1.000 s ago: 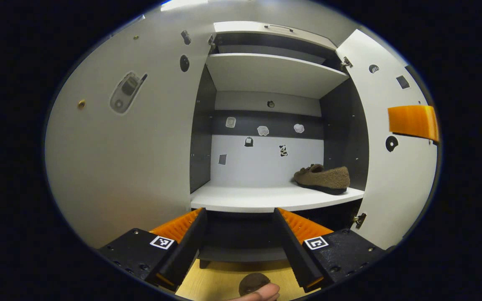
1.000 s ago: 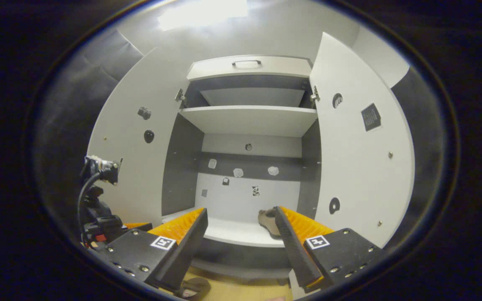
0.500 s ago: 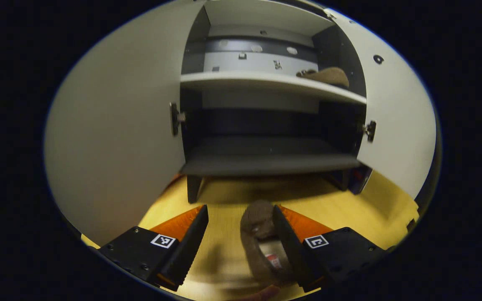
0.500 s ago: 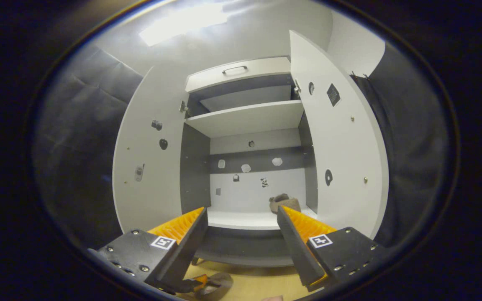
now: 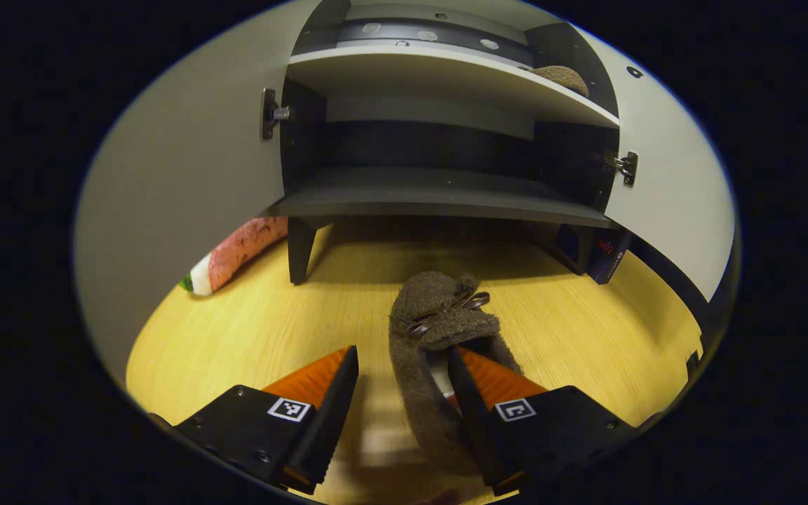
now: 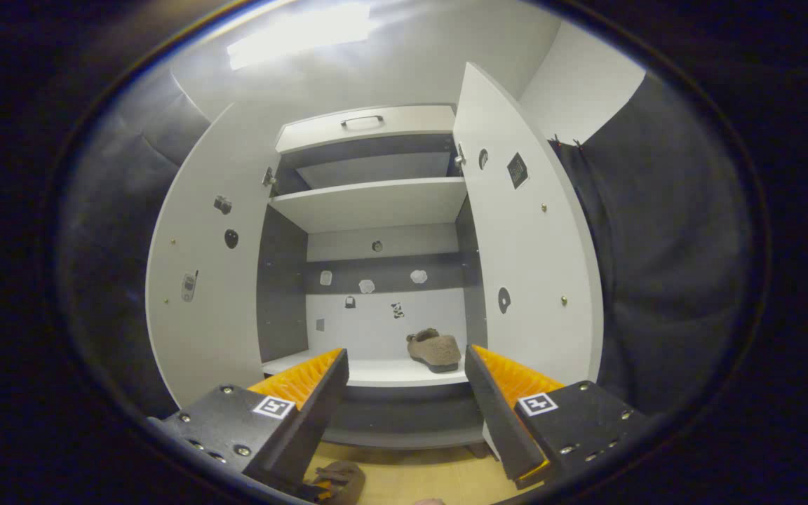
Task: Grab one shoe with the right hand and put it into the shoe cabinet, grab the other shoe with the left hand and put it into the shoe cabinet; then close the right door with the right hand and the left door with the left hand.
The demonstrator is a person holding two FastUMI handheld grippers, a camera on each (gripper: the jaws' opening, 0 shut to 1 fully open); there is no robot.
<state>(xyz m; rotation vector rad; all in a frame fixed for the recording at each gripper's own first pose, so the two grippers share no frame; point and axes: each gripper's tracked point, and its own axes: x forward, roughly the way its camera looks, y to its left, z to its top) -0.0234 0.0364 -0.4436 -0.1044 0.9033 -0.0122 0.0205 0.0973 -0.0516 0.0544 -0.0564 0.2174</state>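
Since half a second ago the left gripper [image 5: 400,393] has dipped further toward the floor [image 5: 250,330], so the brown shoe [image 5: 439,330] now lies larger and sharper in the left gripper view, and a pink object [image 5: 239,249] has come into sight at 10 o'clock beside the cabinet [image 5: 439,200] leg; the right gripper [image 6: 404,400] has drawn back a little, so the other shoe [image 6: 434,348] on the shelf [image 6: 376,373] now shows whole rather than partly behind a finger. Left fingers stand wide apart and hold nothing: the right-hand one reaches over the shoe's opening, though touch cannot be told, while the left-hand one stands over bare floor at 7 o'clock. That shoe lies on the wooden floor, toe and bow pointing to 12 o'clock toward the cabinet's dark bottom shelf, with the white shelf above it. Right fingers are likewise spread wide and empty, aimed at the open cabinet from farther back. Between them at 12 o'clock the shelved shoe sits on the white shelf's right side, near the right door [image 6: 523,280]. Both doors are swung open, the left door [image 6: 200,280] at 9 o'clock. At 6 o'clock in the right gripper view, the floor shoe's tip peeks beside the left-hand finger.
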